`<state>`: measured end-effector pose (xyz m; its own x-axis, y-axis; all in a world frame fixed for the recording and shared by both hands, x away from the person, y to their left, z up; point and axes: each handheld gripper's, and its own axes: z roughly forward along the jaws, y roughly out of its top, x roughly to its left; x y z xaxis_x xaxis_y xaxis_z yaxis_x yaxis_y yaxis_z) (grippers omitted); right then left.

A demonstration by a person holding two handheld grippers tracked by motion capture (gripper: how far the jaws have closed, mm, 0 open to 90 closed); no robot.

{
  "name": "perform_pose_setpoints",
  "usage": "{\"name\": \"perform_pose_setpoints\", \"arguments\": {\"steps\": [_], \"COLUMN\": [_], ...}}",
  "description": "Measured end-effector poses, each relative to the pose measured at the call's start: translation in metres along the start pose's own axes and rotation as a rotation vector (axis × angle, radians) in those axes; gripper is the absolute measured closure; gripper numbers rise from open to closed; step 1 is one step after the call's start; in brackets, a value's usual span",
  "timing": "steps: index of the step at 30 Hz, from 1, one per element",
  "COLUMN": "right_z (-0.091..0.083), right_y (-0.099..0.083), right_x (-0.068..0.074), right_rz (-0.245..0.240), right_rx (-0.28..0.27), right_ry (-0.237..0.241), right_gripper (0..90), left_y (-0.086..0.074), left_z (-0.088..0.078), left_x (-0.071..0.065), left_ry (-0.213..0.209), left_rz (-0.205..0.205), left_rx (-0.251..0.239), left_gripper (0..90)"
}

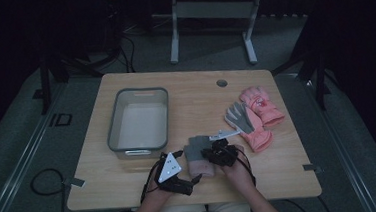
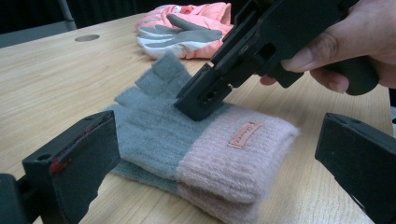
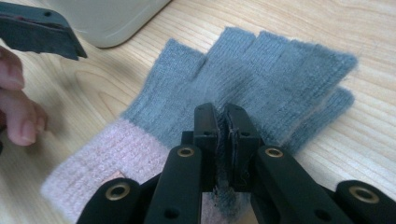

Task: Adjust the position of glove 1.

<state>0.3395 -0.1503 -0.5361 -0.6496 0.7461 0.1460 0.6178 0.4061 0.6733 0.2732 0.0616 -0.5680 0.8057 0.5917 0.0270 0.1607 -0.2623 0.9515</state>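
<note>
A pair of fingerless knitted gloves point(image 1: 197, 158), grey with pink cuffs, lies stacked near the table's front edge. The top glove point(image 2: 187, 140) carries a small label on its cuff. My right gripper point(image 1: 211, 153) presses down on its grey part, and its jaws point(image 3: 223, 116) are shut with a pinch of grey knit point(image 3: 261, 74) between them. In the left gripper view the right gripper point(image 2: 203, 101) comes in from the upper right. My left gripper point(image 1: 195, 179) is at the cuff end, jaws wide open point(image 2: 217, 137) on either side of the cuffs, not touching them.
A grey plastic bin point(image 1: 112, 127) stands left of the gloves, its corner close by point(image 3: 116, 18). Pink ski gloves point(image 1: 262, 106) and a grey-palmed one point(image 1: 239, 116) lie at the right of the wooden table point(image 1: 185, 93). A cable hole point(image 1: 221, 82) sits near the far edge.
</note>
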Motion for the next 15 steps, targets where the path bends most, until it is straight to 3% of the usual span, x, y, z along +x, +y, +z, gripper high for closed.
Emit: {"name": "perform_pose_setpoints", "arguments": {"steps": [11, 15], "right_z": [0.004, -0.0033], "right_y": [-0.0041, -0.0033], "right_x": [-0.0051, -0.0052], "right_rz": [0.038, 0.042], "right_rx": [-0.016, -0.033], "right_ry": [-0.003, 0.001], "right_gripper": [77.3, 73.3], "left_y": [0.0012, 0.0013], "left_z": [0.0026, 0.0018], "left_x": [-0.0003, -0.0004], "left_ry": [0.047, 0.024], "left_rz": [-0.018, -0.001], "left_rx": [0.026, 0.017], "left_gripper": [0.0, 0.0]}}
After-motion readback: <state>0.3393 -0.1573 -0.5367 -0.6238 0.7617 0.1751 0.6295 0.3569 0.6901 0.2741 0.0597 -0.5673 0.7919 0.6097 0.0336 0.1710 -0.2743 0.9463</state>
